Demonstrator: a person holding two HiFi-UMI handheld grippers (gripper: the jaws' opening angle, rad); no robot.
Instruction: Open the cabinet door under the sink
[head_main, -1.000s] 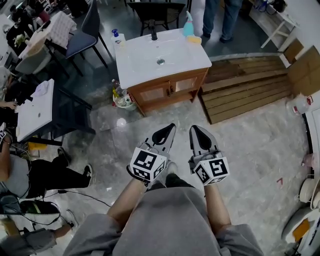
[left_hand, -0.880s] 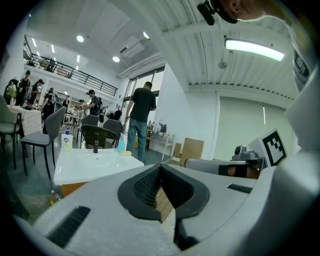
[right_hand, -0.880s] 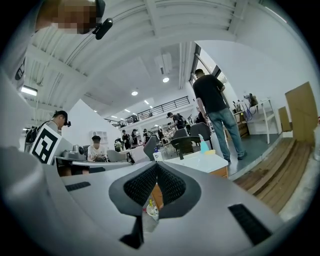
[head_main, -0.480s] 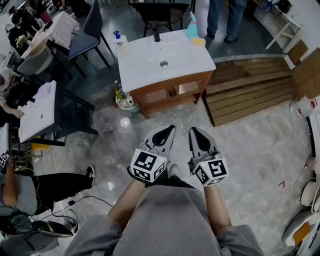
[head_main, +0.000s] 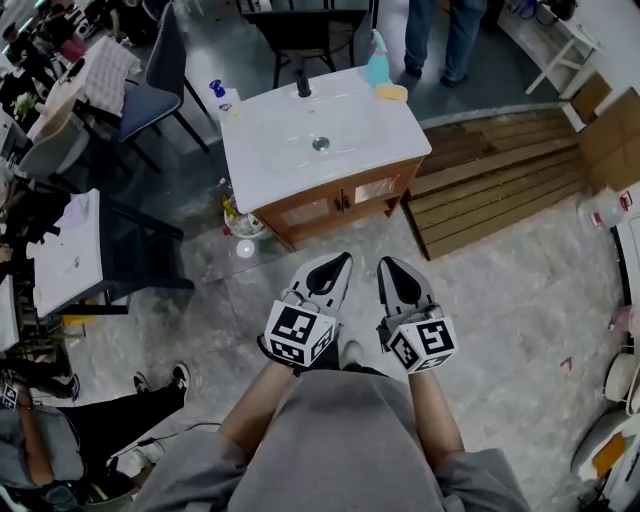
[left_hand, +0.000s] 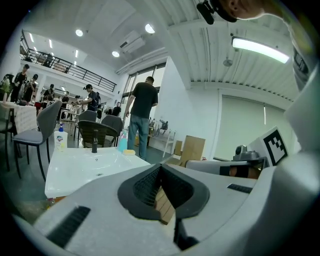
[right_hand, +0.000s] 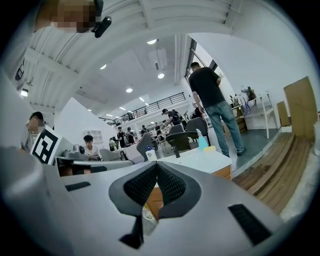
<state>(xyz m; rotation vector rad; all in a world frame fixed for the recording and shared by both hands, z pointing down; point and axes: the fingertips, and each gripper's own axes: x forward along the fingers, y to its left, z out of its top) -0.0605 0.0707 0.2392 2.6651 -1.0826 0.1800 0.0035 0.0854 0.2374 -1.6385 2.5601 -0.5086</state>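
Standing on the grey floor at the far middle, the sink vanity (head_main: 270, 150) has its two wooden cabinet doors (head_main: 340, 202) shut under the white basin (head_main: 320, 130). On its top sit a pump bottle (head_main: 217, 96) at the far left (its label is too small to read), and a teal spray bottle (head_main: 377, 55) and a yellow sponge (head_main: 392, 93) at the far right. A pale tub (head_main: 240, 224) on the floor just left of the cabinet holds a few small bottles. The left gripper (head_main: 338, 263) and right gripper (head_main: 388, 266) hang side by side, well short of the doors, each with its jaws pressed together on nothing. Against half a second ago the vanity sits slightly nearer and leftward; the grippers are unchanged.
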